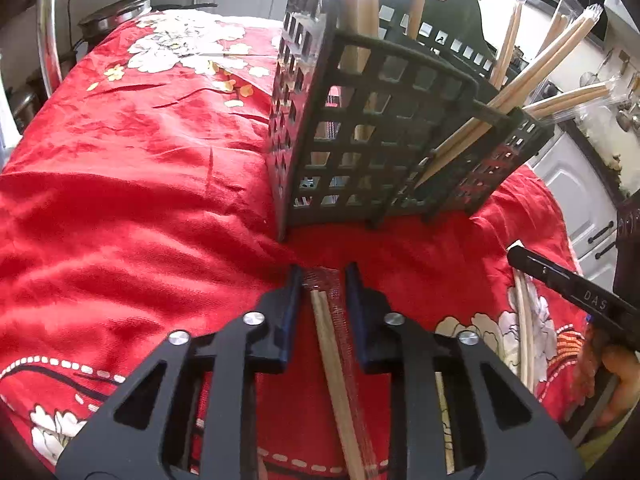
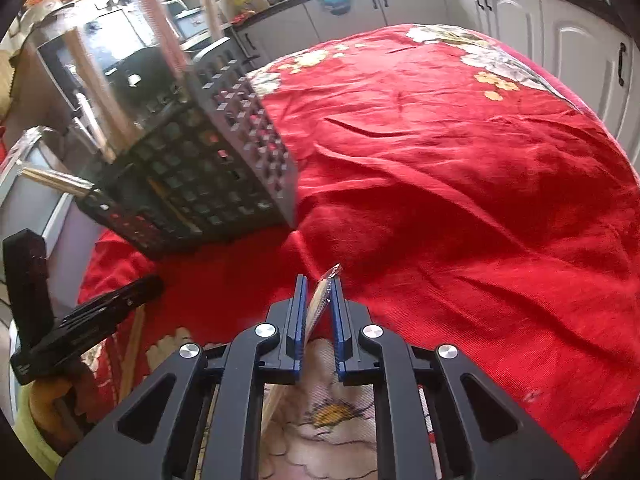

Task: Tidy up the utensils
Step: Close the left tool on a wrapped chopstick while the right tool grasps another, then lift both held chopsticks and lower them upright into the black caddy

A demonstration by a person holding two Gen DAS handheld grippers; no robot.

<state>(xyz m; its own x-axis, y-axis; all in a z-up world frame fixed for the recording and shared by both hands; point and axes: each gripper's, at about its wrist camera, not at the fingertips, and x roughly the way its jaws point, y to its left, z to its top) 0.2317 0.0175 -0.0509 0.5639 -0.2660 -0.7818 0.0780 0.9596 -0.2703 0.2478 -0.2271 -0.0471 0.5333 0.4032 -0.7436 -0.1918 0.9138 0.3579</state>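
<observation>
A black lattice utensil caddy (image 1: 372, 132) stands on the red flowered tablecloth (image 1: 132, 184), holding several wrapped wooden chopstick pairs (image 1: 516, 88) that lean out to the right. It also shows in the right wrist view (image 2: 224, 160). My left gripper (image 1: 323, 276) is partly open around a wrapped chopstick pair (image 1: 332, 368) lying between its fingers, just in front of the caddy. My right gripper (image 2: 320, 284) is shut on the end of another wrapped chopstick pair (image 2: 318, 304), held above the cloth. The right gripper shows at the right edge of the left view (image 1: 568, 288).
Another chopstick pair (image 1: 524, 332) lies on the cloth at the right. A chrome chair frame (image 1: 48, 40) and a pot (image 1: 116, 16) stand beyond the far left table edge. White cabinets (image 2: 520, 12) ring the room. The left gripper shows in the right view (image 2: 100, 312).
</observation>
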